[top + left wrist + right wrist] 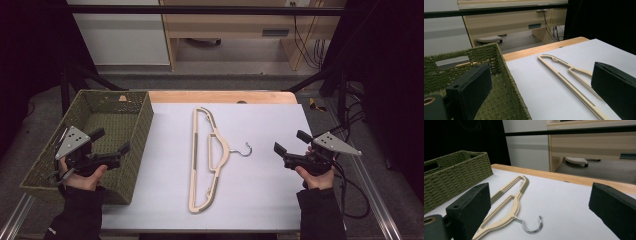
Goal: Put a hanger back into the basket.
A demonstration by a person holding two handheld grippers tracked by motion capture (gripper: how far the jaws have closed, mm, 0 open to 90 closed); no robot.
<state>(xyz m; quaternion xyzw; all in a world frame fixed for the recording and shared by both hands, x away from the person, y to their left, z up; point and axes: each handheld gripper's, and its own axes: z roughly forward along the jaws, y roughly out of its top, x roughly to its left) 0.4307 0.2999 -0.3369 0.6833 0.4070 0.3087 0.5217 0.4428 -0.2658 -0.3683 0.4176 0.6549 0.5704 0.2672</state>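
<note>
A beige clothes hanger (202, 160) with a metal hook (245, 149) lies flat in the middle of the white sheet (270, 185), its hook pointing right. My left gripper (111, 140) hovers over the right wall of the green woven basket (131, 112), its jaws wide apart with nothing between them. In the left gripper view the basket wall (506, 75) sits between the jaws and the hanger (564, 72) lies beyond to the right. My right gripper (291, 141) stands open to the right of the hook, empty. In the right gripper view the hanger (506, 205) and hook (534, 226) lie just ahead.
The basket (454, 175) looks empty inside. A wooden table edge (220, 96) runs along the back of the sheet. Black frame bars cross above the far side, and cables (350, 195) trail off at the right.
</note>
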